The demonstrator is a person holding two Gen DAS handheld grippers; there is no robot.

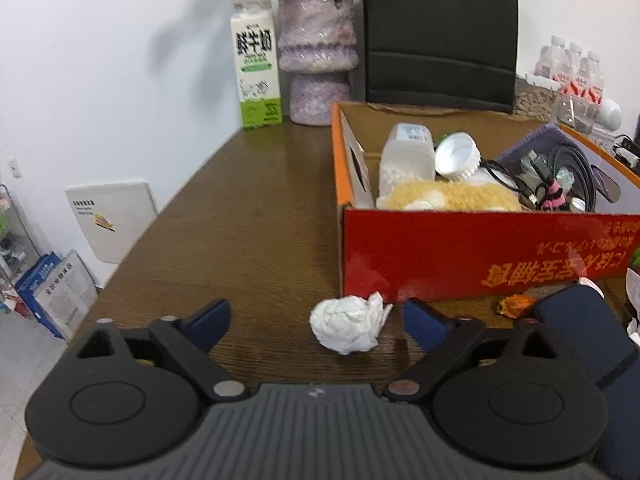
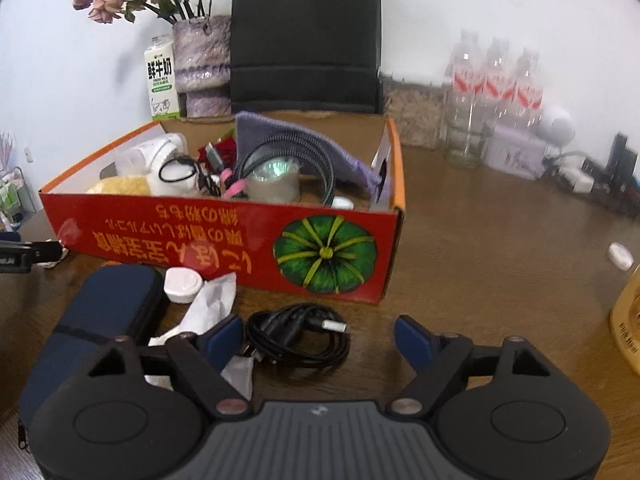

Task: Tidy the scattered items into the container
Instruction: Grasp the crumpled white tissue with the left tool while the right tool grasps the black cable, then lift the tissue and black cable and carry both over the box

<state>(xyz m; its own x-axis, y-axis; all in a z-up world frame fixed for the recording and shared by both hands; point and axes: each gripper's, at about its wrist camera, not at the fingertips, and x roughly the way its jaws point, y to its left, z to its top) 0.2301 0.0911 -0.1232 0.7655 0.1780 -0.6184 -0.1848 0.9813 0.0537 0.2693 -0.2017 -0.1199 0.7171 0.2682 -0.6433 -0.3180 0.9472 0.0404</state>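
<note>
1. The left gripper (image 1: 316, 322) sits low in its view, tilted down toward the brown table (image 1: 248, 220), its blue-tipped fingers (image 1: 210, 320) spread wide.
2. A crumpled white tissue (image 1: 348, 324) lies on the table between those fingers, nearer the right one; neither finger touches it.
3. Just behind the tissue stands the red cardboard box (image 1: 460, 252), filling the right half of the frame and already holding a plastic jar (image 1: 406, 158), a yellow fluffy cloth (image 1: 452, 196) and cables.
4. A small orange scrap (image 1: 516, 305) lies at the foot of the box, beside a dark blue zip case (image 1: 580, 332) at the lower right.
5. The right gripper (image 2: 318, 338) also points down at the table, its fingers (image 2: 412, 340) apart and gripping nothing.
6. A coiled black cable (image 2: 296, 334) lies between them, close to the left finger, which seems to rest over a loose white tissue (image 2: 212, 304), though the overlap makes contact hard to judge.
7. A white round lid (image 2: 182, 284) sits left of centre, between the zip case and the box front.
8. A small white object (image 2: 620, 255), too blurred to name, lies alone at the right edge.
</note>
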